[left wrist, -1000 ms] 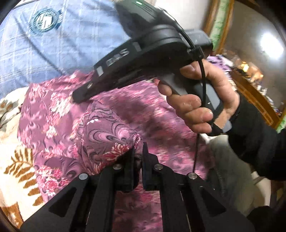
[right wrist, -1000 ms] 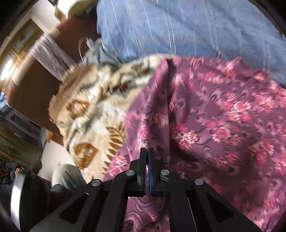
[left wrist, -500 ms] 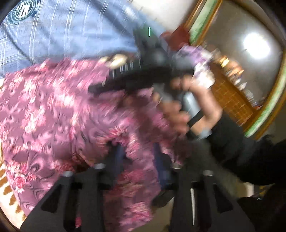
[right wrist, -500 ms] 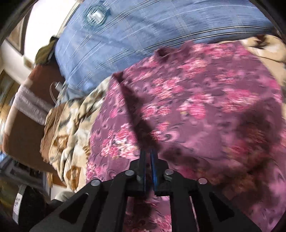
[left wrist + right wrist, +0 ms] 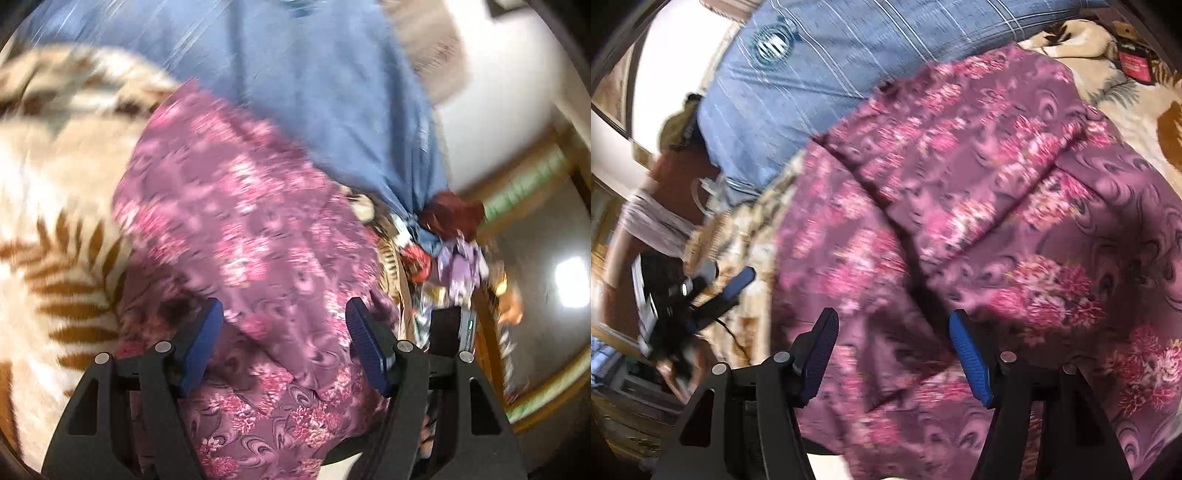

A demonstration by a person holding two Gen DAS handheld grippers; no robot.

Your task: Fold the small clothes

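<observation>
Both claws have let go. A second ago the left claw (image 5: 284, 345) and the right claw (image 5: 894, 354) were pinched shut on the purple floral-print cloth garment (image 5: 979, 206); now their jaws are opening, blue pads spread wide, with the fabric lying loose beneath and between them and no pad pressing on it. The garment lies on the bed under both claws, doubled over: in the right wrist view 1 layer sits across another with a dark crease line running diagonally through it. My reading is that 1 fold has just been laid down and released, so the next move is likely a fresh grip for a further fold or some smoothing.

The surface is a bed covered by a cream fleece blanket with brown leaf pattern (image 5: 48, 229), soft and uneven. A blue checked cloth with a round badge (image 5: 820, 62) lies just beyond the garment. At the far edge in the left wrist view sits a blurred heap of mixed coloured clothes (image 5: 443, 251), with wood-framed furniture and a bright ceiling light behind. Both views are motion-blurred
</observation>
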